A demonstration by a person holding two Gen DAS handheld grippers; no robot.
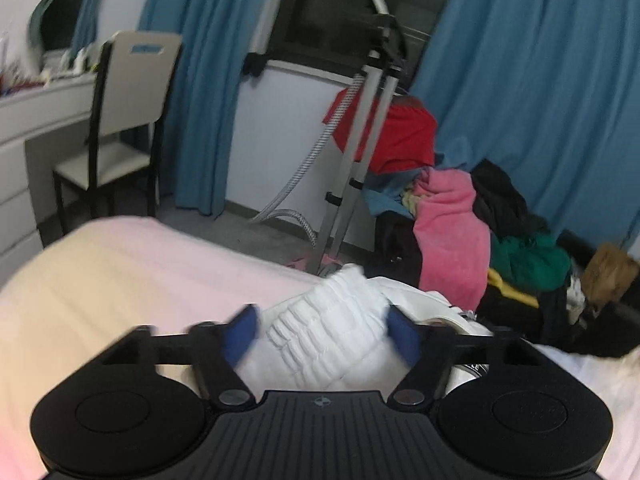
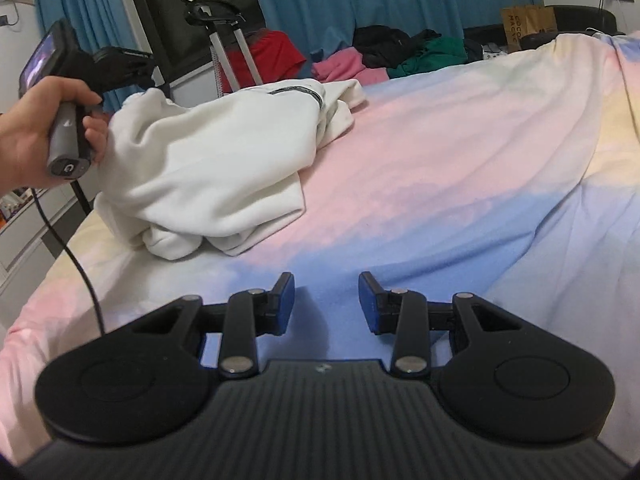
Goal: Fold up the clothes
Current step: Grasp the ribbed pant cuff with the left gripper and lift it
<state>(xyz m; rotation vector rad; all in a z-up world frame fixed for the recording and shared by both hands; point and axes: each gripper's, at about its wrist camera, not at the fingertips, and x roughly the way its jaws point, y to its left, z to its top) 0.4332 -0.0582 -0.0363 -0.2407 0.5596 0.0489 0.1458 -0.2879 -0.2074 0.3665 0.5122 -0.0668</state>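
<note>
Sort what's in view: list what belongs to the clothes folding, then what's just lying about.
Belongs to the job:
- white garment, bunched on the bed
- bedspread, the folding surface
- left claw, white ribbed cloth between its pads
- right claw, open, nothing in it

Just lying about:
- clothes pile beyond the bed
- chair
- paper bag
- tripod

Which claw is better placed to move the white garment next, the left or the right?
Left. The left claw already has the white garment's ribbed edge between its pads, while the right claw is empty over bare bedsheet, apart from it.
</note>
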